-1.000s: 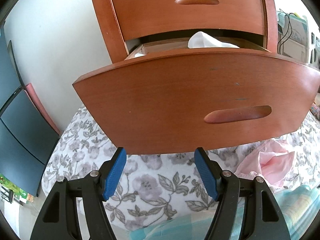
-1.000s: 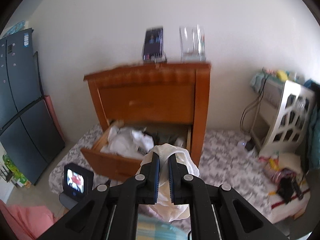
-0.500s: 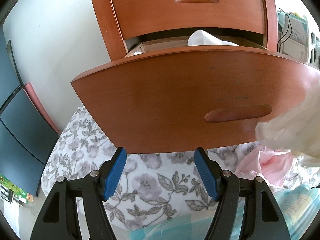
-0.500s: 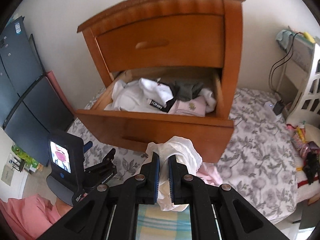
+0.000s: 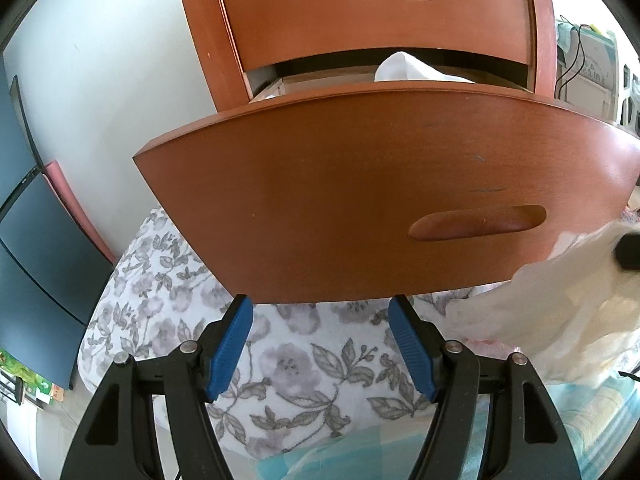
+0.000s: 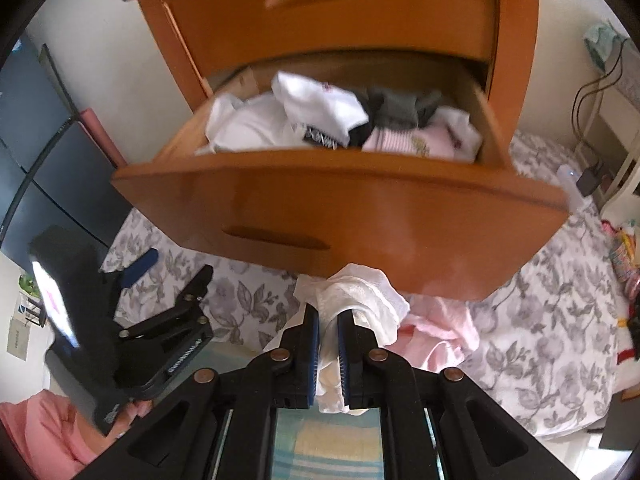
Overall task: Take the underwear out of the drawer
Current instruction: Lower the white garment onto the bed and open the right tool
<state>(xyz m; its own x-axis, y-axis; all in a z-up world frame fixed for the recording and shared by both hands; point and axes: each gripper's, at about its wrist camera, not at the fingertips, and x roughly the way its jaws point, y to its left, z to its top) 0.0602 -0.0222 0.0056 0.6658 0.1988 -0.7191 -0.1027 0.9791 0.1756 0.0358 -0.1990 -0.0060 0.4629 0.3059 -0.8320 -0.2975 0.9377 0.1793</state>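
Right hand-held gripper (image 6: 328,354) is clamped on the white underwear (image 6: 356,300), already out of the open drawer (image 6: 340,208) and hanging just below its front, above the floral bed cover (image 6: 540,340) beside a pink garment (image 6: 436,336). Left hand-held gripper (image 5: 322,354) has its pads apart, holding nothing, under the drawer front. We'd keep the clamp firm, lower clear of the wood, and release only once the cloth rests on the bed; loose folds could snag the drawer edge.

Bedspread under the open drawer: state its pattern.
The bedspread is white with grey flowers and leaves, clearest in the left wrist view.
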